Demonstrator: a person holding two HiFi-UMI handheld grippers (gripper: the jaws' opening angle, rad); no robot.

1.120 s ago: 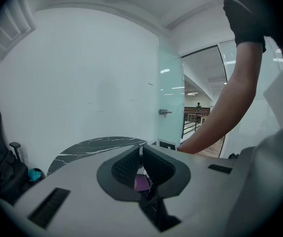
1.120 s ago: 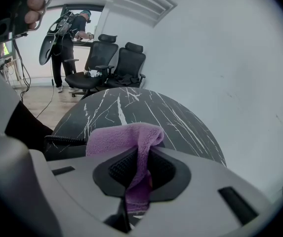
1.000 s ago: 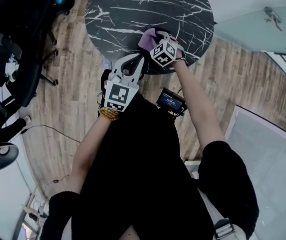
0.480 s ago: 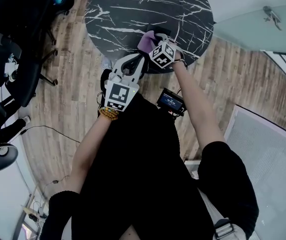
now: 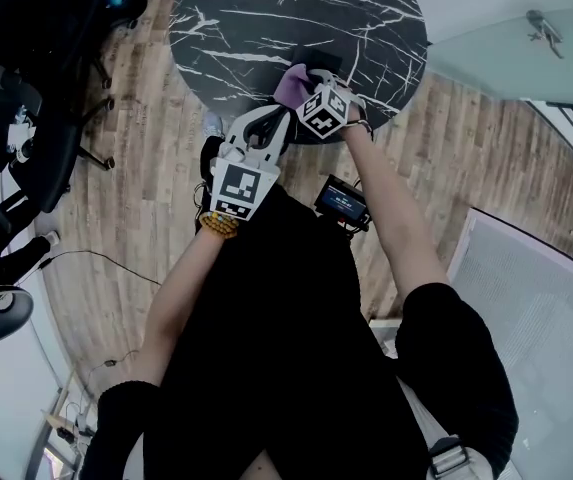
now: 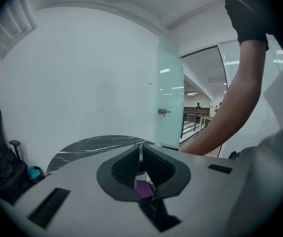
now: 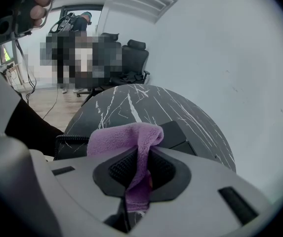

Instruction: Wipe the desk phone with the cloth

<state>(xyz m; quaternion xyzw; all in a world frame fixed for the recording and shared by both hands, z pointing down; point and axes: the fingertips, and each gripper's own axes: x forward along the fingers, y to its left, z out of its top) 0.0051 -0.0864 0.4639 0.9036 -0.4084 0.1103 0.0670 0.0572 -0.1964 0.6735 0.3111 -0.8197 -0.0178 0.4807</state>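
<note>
Round table, black marble-look top with white veining. Desk phone, matte black and boxy, sits by the table's near edge; its coiled cord lies to one side. Cloth is purple and fleecy, pinched in a fold between the ribbed dark pads of the right tool, with its free end draped on the phone. Left tool is off the table edge, jaws together on nothing. Its cube carries black-and-white square markers; no lettering is readable.
</note>
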